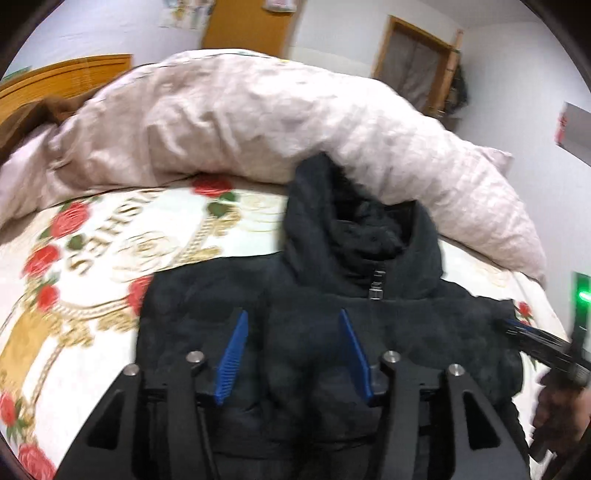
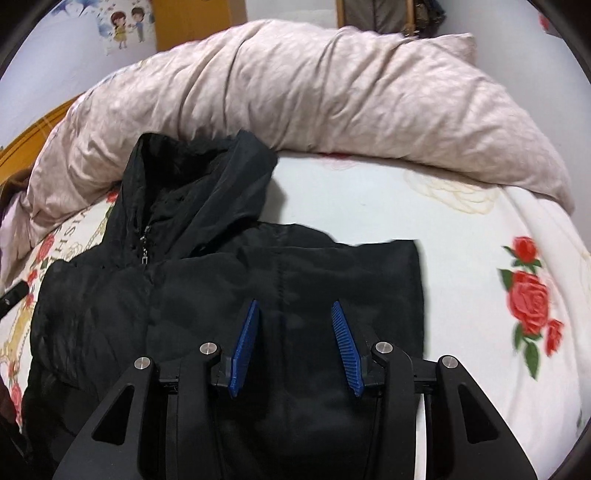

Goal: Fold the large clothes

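One black hooded jacket (image 1: 332,332) (image 2: 229,295), flat on the rose-printed bedsheet (image 1: 74,295) (image 2: 480,229), front side up, zipper closed up to the collar. Long axis from the near edge of both views toward the far side of the bed: hood (image 1: 343,218) (image 2: 207,181) at the far end, pressed against the bunched pale pink duvet (image 1: 240,118) (image 2: 332,96), hem end out of sight below the grippers. Zipper pull (image 1: 376,284) (image 2: 143,254) at the throat, just under the hood opening. In the right wrist view, a folded-in sleeve or side panel across the chest, its squared edge at the right, the sheet bare beyond it.

Left gripper (image 1: 293,354) above the jacket's body, blue ribbed fingers (image 1: 231,363) spread wide, nothing between them, only the dark fabric behind. Contact with the cloth: cannot tell, the view being blurred. Right gripper (image 2: 293,347) likewise spread wide over the folded panel, blue fingers (image 2: 242,350) apart and holding nothing. Also seen at the far right of the left wrist view, beside the jacket's right edge (image 1: 532,341), a green light on its body.

Behind the duvet, a wooden headboard (image 1: 66,77) at the left, a cartoon wall sticker (image 2: 125,26), and a wooden door frame (image 1: 417,59).
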`<state>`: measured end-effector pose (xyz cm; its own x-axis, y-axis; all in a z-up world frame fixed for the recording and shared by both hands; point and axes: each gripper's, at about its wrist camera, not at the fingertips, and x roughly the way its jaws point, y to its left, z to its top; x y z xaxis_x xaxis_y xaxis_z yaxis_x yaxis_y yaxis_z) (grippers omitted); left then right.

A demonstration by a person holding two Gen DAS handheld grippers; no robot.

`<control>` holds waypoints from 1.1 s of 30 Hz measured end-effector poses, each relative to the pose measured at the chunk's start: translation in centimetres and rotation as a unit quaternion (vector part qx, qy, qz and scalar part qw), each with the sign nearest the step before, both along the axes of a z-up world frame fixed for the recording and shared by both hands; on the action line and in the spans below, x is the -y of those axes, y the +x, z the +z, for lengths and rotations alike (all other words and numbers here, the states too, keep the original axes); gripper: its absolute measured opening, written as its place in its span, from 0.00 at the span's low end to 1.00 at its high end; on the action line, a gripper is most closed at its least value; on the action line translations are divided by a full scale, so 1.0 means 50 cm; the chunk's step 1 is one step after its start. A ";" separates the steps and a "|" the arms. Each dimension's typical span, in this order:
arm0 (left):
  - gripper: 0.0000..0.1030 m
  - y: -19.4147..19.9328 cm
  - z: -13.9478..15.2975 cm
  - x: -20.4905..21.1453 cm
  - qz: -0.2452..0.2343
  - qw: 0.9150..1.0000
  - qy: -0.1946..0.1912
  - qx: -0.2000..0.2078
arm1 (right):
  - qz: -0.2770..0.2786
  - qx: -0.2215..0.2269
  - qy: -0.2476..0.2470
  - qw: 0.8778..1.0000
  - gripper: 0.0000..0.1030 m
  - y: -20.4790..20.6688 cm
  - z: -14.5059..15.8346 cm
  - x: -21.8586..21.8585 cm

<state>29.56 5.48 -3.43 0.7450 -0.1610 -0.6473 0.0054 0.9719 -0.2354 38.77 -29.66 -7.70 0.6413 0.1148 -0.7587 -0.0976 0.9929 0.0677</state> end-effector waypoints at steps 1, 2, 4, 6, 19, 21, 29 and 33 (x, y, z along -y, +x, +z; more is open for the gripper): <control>0.57 0.006 -0.008 0.011 -0.017 1.000 0.001 -0.002 | 0.001 -0.010 -0.005 1.000 0.42 0.014 -0.016 -0.006; 0.58 0.017 -0.023 0.022 -0.031 0.999 0.007 -0.009 | 0.000 -0.015 -0.009 1.000 0.42 0.023 -0.028 -0.010; 0.58 0.047 -0.068 0.038 -0.038 0.998 0.025 -0.049 | 0.000 -0.019 -0.018 1.000 0.42 0.034 -0.044 -0.018; 0.62 0.068 -0.109 0.037 -0.032 0.996 0.026 -0.078 | 0.004 -0.021 -0.026 0.999 0.42 0.037 -0.048 -0.019; 0.61 0.006 -0.072 0.029 -0.020 0.998 0.017 -0.056 | 0.006 0.002 0.008 1.000 0.42 -0.099 0.012 -0.010; 0.60 0.010 -0.091 0.039 -0.028 0.996 0.037 -0.071 | 0.006 -0.019 0.003 1.000 0.42 -0.096 -0.020 -0.015; 0.61 0.017 -0.119 0.037 -0.029 0.995 0.038 -0.087 | 0.008 -0.036 0.001 0.999 0.42 -0.085 -0.043 -0.011; 0.61 -0.008 -0.093 0.035 -0.030 0.994 0.045 -0.090 | 0.006 -0.034 0.006 0.999 0.42 -0.105 -0.010 -0.008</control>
<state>29.14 3.72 -8.10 0.6069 -0.1378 -0.7827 0.0307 0.9882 -0.1501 33.52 -29.27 -8.21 0.5873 0.1310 -0.7987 -0.1036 0.9909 0.0863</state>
